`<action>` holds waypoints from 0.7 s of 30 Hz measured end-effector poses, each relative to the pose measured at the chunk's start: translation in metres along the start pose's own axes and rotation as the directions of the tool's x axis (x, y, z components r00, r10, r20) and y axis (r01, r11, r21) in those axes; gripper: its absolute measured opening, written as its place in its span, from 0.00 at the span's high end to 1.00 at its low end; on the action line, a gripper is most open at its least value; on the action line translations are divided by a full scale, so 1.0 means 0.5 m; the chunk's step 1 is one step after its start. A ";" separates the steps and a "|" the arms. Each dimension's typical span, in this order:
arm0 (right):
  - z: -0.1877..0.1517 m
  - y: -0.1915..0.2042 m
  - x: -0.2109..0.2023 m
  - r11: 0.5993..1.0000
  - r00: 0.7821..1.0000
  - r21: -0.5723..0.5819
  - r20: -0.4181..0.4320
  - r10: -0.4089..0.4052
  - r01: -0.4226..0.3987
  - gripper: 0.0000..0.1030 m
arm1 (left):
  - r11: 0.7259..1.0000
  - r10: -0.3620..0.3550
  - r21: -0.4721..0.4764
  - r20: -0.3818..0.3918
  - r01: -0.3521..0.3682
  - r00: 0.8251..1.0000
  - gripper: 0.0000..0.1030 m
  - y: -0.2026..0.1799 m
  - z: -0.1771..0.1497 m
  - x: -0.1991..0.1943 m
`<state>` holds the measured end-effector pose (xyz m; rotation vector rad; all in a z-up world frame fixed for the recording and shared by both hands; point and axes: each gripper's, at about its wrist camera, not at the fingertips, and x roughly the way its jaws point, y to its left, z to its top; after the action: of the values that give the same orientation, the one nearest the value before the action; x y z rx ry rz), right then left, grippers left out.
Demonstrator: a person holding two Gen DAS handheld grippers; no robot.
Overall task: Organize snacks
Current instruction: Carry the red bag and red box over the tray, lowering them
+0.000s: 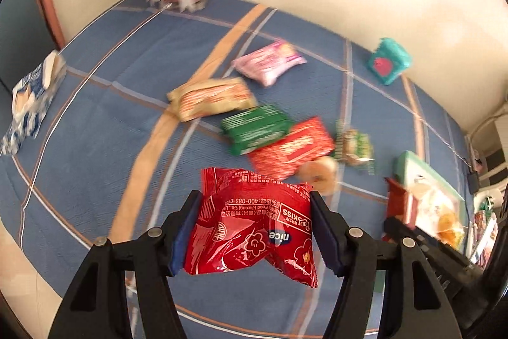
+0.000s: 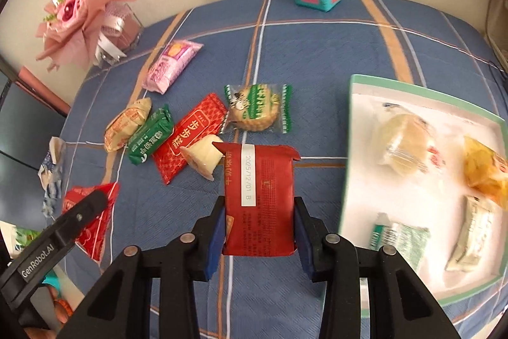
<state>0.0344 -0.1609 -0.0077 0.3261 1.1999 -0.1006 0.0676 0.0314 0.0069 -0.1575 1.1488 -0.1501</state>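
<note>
Left wrist: blurred snacks beyond gripper.

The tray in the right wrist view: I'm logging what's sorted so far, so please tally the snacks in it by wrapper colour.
Pale yellow cake in clear wrapper: 1
Orange packet: 1
Green-and-white packet: 1
Cream packet: 1
Total in the tray: 4
</note>
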 end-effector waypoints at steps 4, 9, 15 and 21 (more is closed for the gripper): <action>-0.004 -0.022 -0.035 1.000 1.000 0.024 0.021 -0.001 0.001 0.59 | 0.999 -0.020 0.048 0.019 0.019 1.000 0.35 -0.074 0.003 -0.008; -0.004 -0.069 -0.074 0.997 0.999 0.076 0.051 -0.012 0.008 0.59 | 0.994 -0.052 0.097 0.031 0.049 0.998 0.34 -0.162 -0.002 -0.018; -0.001 -0.155 -0.111 0.985 0.996 0.170 0.082 -0.039 0.025 0.59 | 0.980 -0.075 0.188 0.052 0.065 0.996 0.34 -0.270 -0.009 -0.032; -0.006 -0.264 -0.135 0.955 0.993 0.289 0.079 -0.088 0.061 0.59 | 0.957 -0.101 0.279 0.052 0.083 0.994 0.34 -0.367 -0.027 -0.034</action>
<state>-0.0257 -0.2917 0.0284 0.5243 1.1074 -0.3541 0.0415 -0.1455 0.0536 0.0324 1.0433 -0.3835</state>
